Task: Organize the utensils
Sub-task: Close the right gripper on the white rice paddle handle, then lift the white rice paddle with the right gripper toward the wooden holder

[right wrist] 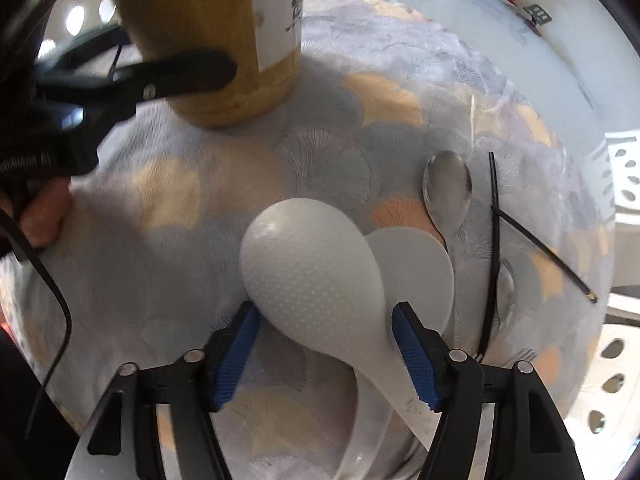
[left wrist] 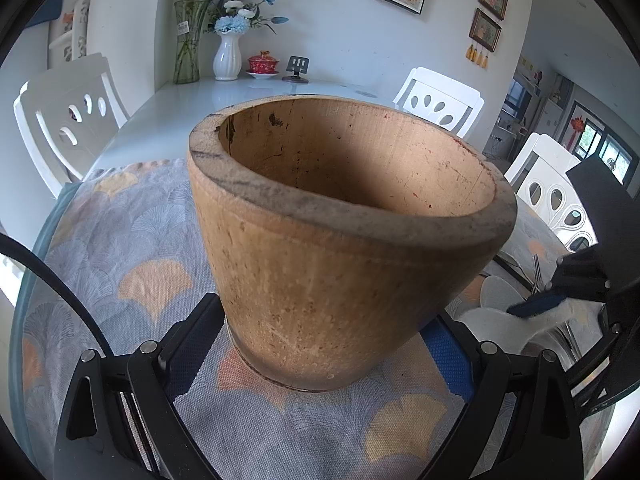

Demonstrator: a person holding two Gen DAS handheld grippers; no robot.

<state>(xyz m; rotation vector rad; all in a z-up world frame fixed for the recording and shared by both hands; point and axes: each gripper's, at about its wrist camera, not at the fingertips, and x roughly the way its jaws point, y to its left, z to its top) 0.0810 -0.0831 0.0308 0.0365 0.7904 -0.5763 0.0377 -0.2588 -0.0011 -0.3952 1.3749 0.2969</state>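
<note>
Holder (left wrist: 344, 240), a wooden cup, stands between the left gripper (left wrist: 320, 344) fingers on the patterned cloth (left wrist: 120, 248); its jaws seem clamped on the base. In the right wrist view, the right gripper (right wrist: 324, 344) points down, jaws apart around the white rice paddle (right wrist: 312, 276), not pressing it. A white label (right wrist: 276, 12) on the holder is unreadable.

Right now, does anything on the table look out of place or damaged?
Yes. The black chopsticks lie crossed, not side by side, right of the metal spoon. Two white rice paddles overlap. The wooden holder has a stained, worn rim and is empty.
</note>
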